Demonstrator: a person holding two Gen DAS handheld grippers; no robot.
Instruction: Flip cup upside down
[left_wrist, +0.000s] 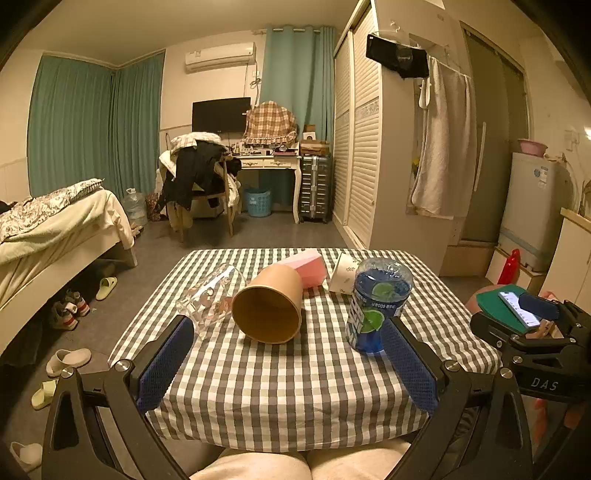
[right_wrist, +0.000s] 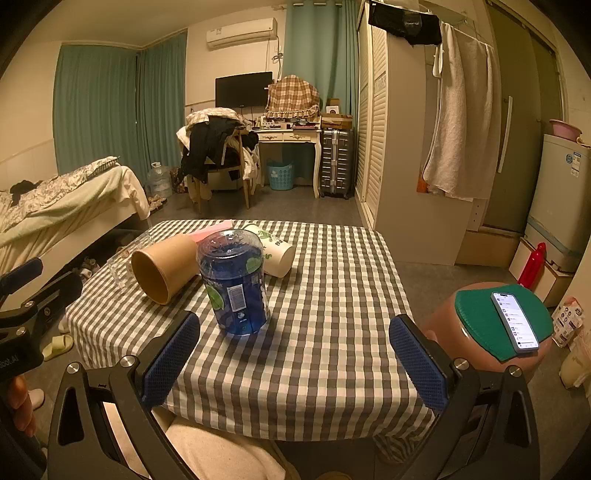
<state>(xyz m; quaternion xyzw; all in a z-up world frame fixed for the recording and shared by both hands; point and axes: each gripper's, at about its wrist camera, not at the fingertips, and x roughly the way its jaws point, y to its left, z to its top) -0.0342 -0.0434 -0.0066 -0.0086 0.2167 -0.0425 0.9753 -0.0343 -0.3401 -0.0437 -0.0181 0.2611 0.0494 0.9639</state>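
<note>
step: approach, nothing gripped | left tool (left_wrist: 288, 365) spread wide, empty | right tool (right_wrist: 295, 365) likewise | brown cup (left_wrist: 269, 308) on its side ahead of left tool | next: close in, grasp, upend

The pink box (right_wrist: 216, 226) is mostly hidden behind the brown paper cup (right_wrist: 162, 267) and blue bottle (right_wrist: 234, 280).

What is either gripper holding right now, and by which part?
Nothing is held. The left gripper and right gripper both have open, empty jaws, short of the cups.
</note>
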